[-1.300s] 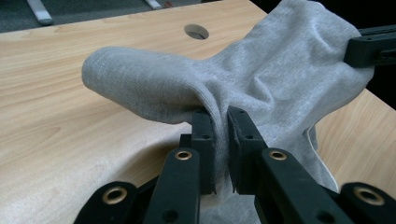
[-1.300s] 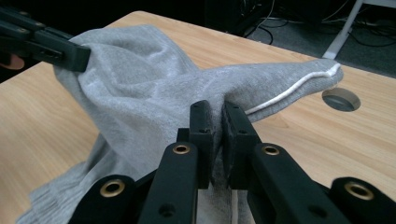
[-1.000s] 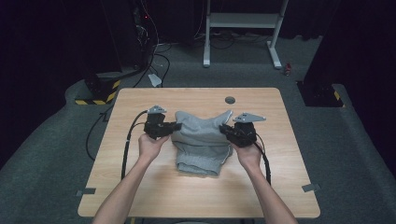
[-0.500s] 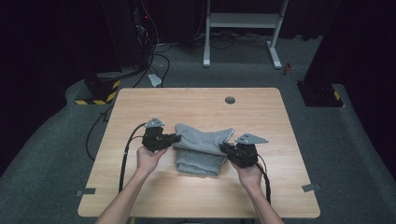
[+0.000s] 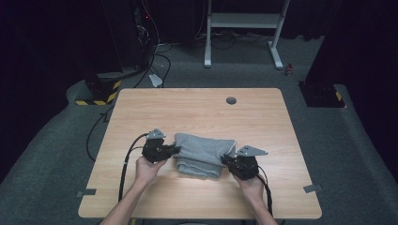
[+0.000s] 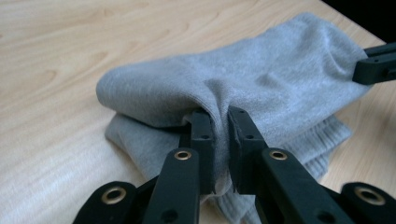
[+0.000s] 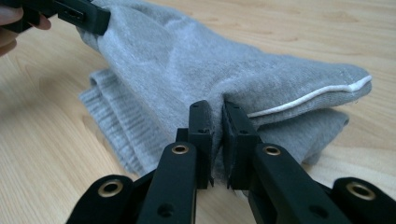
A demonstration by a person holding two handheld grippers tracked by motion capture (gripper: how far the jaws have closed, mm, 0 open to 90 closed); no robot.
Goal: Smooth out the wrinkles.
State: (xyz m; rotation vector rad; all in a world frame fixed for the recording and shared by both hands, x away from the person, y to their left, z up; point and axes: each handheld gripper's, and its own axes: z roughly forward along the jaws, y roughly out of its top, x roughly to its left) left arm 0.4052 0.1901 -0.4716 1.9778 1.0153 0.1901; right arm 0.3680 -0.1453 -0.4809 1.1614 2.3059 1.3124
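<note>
Nearest the person, the left gripper (image 5: 174, 149) and the right gripper (image 5: 224, 161) each pinched the top layer of a folded grey garment (image 5: 202, 149), one at either end. In the left gripper view, the fingers (image 6: 204, 135) stood almost closed, a thin fold of cloth squeezed between them. The right gripper's fingers (image 7: 201, 125) in its own view were likewise nearly shut on a pleat just below a white-piped hem (image 7: 312, 95).

The risk, as I judged it, was a thin hold: each pair had only a small pucker of soft knit, so a pull outward or upward could slip the cloth free at one end and let the fold sag or open. Uneven motion of the two hands could also skew the upper layer off the ribbed layer (image 7: 122, 135) beneath.

Between the two pairs of fingers the garment lay as a compact bundle on the wooden surface (image 5: 197, 110), its lower layers resting flat. Beyond the fingers the surface ran bare to a round grommet (image 5: 231, 100) near its far edge.
</note>
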